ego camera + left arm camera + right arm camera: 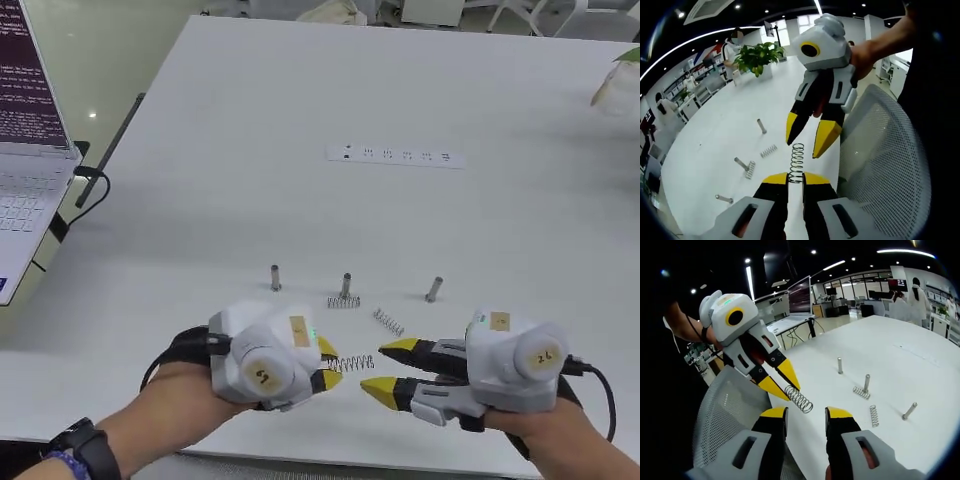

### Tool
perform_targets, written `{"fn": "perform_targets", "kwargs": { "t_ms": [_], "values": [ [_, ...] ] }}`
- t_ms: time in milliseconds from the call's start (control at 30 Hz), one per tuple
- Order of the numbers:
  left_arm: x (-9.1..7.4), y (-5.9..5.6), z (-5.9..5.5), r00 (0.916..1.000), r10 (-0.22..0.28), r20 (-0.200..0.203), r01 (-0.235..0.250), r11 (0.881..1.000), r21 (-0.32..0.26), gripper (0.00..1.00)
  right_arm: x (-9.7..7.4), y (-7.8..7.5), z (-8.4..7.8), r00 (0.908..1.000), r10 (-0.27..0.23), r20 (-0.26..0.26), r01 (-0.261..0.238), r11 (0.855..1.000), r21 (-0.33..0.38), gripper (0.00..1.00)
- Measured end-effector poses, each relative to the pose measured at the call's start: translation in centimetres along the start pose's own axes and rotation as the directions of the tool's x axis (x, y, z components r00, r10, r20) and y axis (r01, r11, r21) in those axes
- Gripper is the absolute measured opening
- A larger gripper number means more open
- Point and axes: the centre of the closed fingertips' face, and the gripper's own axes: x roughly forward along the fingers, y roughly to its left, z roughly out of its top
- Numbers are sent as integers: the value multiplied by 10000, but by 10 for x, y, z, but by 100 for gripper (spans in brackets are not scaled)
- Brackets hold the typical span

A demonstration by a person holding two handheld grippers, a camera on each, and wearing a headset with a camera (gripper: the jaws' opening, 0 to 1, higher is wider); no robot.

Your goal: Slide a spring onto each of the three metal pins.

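Nearest, the left tongs (329, 363) are clamped on one spring (351, 363), its free end toward the right tongs (377, 369), which stand apart. Beyond them the left pin (275, 278), middle pin (346, 286) and right pin (433, 290) stand bare on the counter (300, 200), so by my judgement all three remain.

Bright, even light falls from ceiling strip lights (902, 251), leaving only faint, soft shadows on the white table (300, 120). Both gripper views bend strongly toward their edges, while the head view stays sharp.
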Motion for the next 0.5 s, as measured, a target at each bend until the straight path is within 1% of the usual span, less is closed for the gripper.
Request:
{"fn": "perform_targets", "kwargs": {
  "t_ms": [167, 300, 367, 500],
  "values": [
    [2, -4, -1, 9999, -133, -103, 135, 9996, 264, 2, 2, 5, -1, 9997, 254, -7, -254, 9997, 44, 22],
    [2, -5, 0, 9998, -201, -85, 204, 9990, 393, 2, 2, 9, -2, 9990, 438, 1, -438, 9990, 104, 18],
    [2, -5, -1, 9996, -233, -150, 241, 9983, 527, 2, 2, 10, -2, 9989, 462, 19, -462, 9988, 138, 16],
    [3, -5, -1, 9994, -291, -189, 302, 9979, 581, 2, -1, 9, -1, 9987, 500, 94, -503, 9984, 247, 12]
  ]
}}
